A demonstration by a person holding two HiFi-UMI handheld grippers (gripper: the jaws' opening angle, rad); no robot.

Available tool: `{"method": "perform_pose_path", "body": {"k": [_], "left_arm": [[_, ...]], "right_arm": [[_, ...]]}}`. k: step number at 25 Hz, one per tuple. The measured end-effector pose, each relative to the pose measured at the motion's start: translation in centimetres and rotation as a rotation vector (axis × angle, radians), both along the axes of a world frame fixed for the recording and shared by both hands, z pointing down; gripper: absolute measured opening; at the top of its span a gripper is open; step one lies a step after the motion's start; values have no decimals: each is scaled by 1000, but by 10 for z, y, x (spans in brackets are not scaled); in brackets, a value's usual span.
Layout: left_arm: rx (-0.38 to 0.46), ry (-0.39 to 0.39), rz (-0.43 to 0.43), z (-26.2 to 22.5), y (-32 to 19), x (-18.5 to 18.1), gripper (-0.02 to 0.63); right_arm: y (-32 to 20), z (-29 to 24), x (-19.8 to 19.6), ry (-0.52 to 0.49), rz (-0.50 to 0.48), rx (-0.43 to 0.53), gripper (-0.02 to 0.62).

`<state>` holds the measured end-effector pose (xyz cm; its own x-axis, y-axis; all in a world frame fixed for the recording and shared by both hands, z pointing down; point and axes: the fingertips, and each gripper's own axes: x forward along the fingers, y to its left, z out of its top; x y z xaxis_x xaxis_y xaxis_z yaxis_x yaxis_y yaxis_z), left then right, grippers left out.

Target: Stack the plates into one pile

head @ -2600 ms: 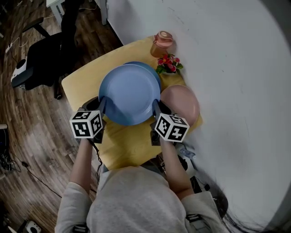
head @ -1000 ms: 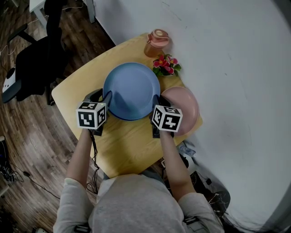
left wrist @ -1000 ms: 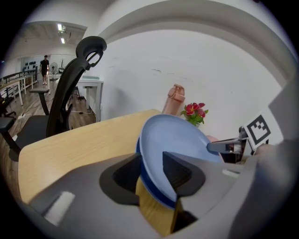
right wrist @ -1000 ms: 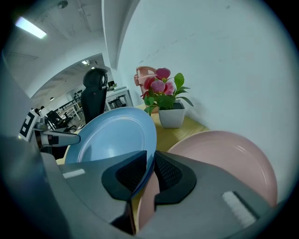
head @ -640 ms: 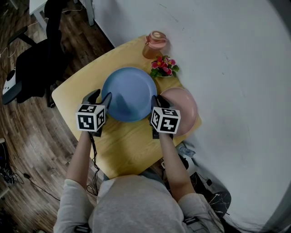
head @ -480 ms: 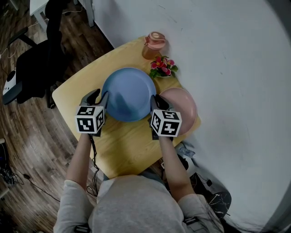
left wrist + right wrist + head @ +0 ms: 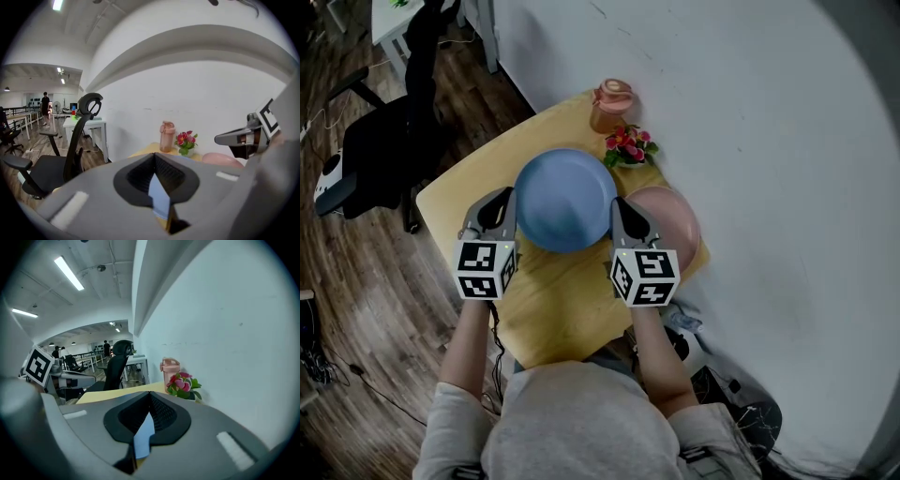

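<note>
Head view: the blue plate [image 7: 565,200] sits mid-bench [image 7: 546,302], flanked by the left hand-held gripper [image 7: 507,194] and the right hand-held gripper [image 7: 617,202]. The pink plate [image 7: 677,221] lies unstacked just right of the right one, the nearer hand.

Left gripper view: its jaws have just been closing and are clenched on nothing.

Right gripper view: likewise clenched and empty.
</note>
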<state>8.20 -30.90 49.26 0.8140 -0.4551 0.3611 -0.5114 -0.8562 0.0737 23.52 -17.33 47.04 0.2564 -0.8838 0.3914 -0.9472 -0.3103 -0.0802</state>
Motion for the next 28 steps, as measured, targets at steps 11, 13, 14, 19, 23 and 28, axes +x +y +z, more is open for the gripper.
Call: {"method": "perform_pose_path", "body": {"k": [11, 13, 14, 19, 23, 28], "left_arm": [[128, 176, -55, -94, 29, -26, 58], [158, 205, -67, -110, 36, -32, 58], [170, 218, -73, -117, 39, -35, 58], [213, 267, -99, -143, 56, -46, 60], [247, 306, -104, -162, 73, -50, 60], [297, 350, -100, -184, 98, -52, 60]], "right_arm": [[32, -74, -10, 71, -11, 166, 3], [40, -87, -10, 92, -10, 202, 3], [43, -93, -11, 102, -10, 220, 3], [63, -120, -14, 156, -27, 289, 3], [79, -138, -16, 180, -40, 331, 5], [103, -158, -19, 220, -52, 363, 5]]}}
